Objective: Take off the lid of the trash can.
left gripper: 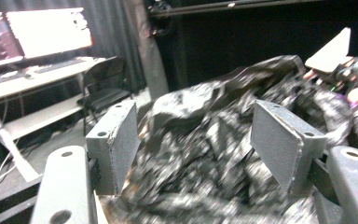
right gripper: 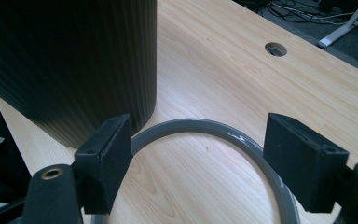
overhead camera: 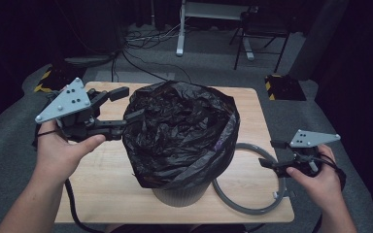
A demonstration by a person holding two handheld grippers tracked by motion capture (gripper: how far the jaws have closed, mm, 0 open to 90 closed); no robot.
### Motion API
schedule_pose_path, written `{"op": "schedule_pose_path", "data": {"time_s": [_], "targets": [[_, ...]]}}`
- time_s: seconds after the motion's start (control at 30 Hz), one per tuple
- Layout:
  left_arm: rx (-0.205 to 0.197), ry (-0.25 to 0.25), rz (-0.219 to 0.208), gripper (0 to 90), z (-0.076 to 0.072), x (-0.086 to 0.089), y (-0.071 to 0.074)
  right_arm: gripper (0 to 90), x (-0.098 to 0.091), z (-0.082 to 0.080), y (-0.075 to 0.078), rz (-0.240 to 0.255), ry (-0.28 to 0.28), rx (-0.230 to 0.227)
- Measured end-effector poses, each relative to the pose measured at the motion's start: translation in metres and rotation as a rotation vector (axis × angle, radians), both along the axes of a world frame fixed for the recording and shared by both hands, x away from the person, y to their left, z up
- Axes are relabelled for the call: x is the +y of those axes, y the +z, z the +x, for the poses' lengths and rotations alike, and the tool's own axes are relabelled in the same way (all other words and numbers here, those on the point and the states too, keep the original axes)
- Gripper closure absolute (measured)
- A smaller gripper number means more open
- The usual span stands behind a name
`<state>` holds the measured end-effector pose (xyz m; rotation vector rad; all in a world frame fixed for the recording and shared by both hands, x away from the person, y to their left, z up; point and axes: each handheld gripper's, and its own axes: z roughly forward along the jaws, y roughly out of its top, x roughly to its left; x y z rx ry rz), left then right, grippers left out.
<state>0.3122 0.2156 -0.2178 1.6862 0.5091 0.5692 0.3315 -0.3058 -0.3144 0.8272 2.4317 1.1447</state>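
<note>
Standing on the wooden surface [overhead camera: 102,194], the ribbed bin [overhead camera: 179,196] wears a black bag [overhead camera: 179,131] draped loosely over its rim, and the grey ring [overhead camera: 252,206] lies flat just to its right, touching the base. The left tongs [overhead camera: 126,104] gape wide at the bag's edge with nothing pinched, while the right tongs [right gripper: 200,163] hang open above the ring. To my eye the liner is being settled, and next the ring needs grasping and pressing down over the rim.
</note>
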Motion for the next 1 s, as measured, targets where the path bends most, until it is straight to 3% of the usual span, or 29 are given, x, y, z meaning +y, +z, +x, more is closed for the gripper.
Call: {"op": "schedule_pose_path", "data": {"time_s": [0.1, 0.2, 0.5, 0.67, 1.0], "targets": [[0.009, 0.004, 0.029, 35.1, 0.003, 0.012, -0.006, 22.7, 0.000, 0.002, 0.011, 0.018, 0.010, 0.002], [0.018, -0.010, 0.024, 38.7, 0.005, 0.021, -0.012, 19.4, 0.002, 0.006, 0.023, 0.037, 0.017, -0.011], [0.046, 0.016, 0.032, 35.0, 0.010, 0.037, -0.022, 16.9, 0.010, 0.011, 0.051, 0.064, 0.025, -0.067], [0.063, 0.015, 0.028, 33.3, 0.013, 0.043, -0.026, 17.2, 0.016, 0.014, 0.065, 0.050, 0.042, -0.067], [0.104, 0.016, 0.012, 32.8, 0.023, 0.043, -0.035, 24.9, 0.038, 0.023, 0.101, 0.114, 0.056, -0.096]]}}
